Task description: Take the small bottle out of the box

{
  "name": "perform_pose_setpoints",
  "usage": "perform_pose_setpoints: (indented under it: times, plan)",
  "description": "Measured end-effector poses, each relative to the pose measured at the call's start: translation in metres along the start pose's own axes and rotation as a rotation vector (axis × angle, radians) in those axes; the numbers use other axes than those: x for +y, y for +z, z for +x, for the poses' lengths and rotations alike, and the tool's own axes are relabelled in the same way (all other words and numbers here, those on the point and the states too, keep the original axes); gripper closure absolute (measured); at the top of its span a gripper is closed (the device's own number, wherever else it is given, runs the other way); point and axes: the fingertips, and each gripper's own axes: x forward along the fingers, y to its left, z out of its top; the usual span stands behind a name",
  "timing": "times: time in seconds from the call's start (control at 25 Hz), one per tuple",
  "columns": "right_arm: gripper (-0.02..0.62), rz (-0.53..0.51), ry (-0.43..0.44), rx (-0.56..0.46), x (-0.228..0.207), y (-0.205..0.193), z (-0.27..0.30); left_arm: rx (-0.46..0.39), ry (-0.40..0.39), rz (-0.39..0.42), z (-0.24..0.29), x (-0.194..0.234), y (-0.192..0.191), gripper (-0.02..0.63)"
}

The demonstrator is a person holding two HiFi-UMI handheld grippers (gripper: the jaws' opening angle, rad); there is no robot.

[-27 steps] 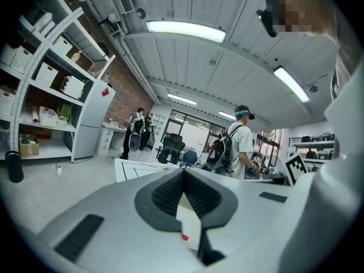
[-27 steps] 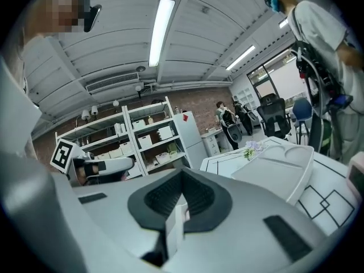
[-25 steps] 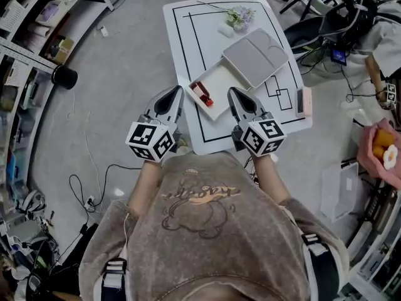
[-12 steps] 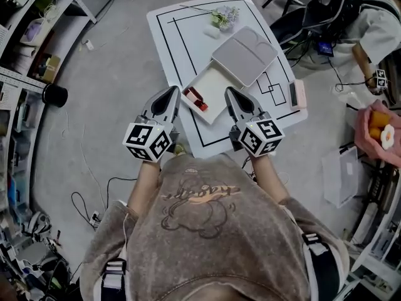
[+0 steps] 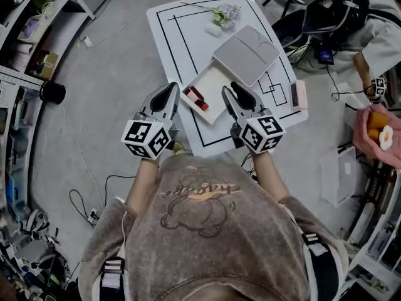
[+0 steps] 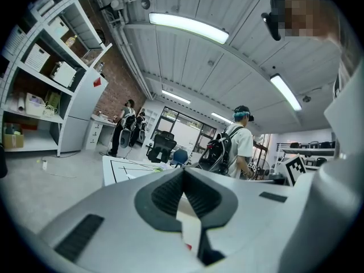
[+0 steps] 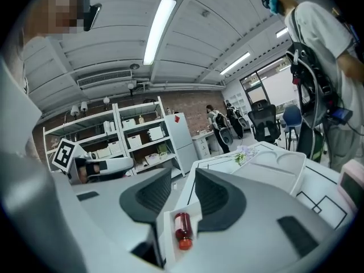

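The small bottle (image 5: 195,96) lay on its side inside the open white box (image 5: 217,86), in the part of the box that faced the left edge of the tabletop (image 5: 182,36). In the right gripper view its red cap (image 7: 183,244) pointed toward us. The box sat close to that left edge, nearer the near-left corner than the far one. Its grey lid (image 5: 246,54) lay open on the side toward the far-right corner.

Nothing touched the bottle yet. The right gripper (image 5: 233,91) hovered over the near side of the box and its fingers (image 7: 213,195) were opening. The bottle showed through the gap between them, but lower and well apart from the pads, so they grasped nothing. The left gripper (image 5: 171,89) hung just beside the box on the left-edge side, with its fingers (image 6: 199,192) clenched together and empty.

We judged the step in hand to be the approach for the grasp. To do it well, we would open the right fingers wider than the bottle body, then turn them so the pads close across the body and not along it. We would come down in the middle of the body, away from the box wall, because the bottle may roll. The left gripper could press on the box rim so that the box does not lift.
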Motion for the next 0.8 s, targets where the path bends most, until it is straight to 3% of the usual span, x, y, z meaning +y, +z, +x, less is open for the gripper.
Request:
perform_pose_setpoints:
  times: [0.44,0.64,0.8]
  plan:
    - [0.325,0.005,0.0,0.047,-0.002,-0.009,0.021,-0.003,-0.003,-0.013,0.0,0.011,0.003,0.598]
    - [0.264,0.017,0.019,0.122,-0.005,-0.021,0.035,-0.002,-0.003,-0.011,-0.001,0.016,0.004,0.598]
    - [0.256,-0.02,0.034,0.208,-0.006,-0.038,0.052,-0.001,-0.009,-0.012,0.001,0.018,0.004,0.598]
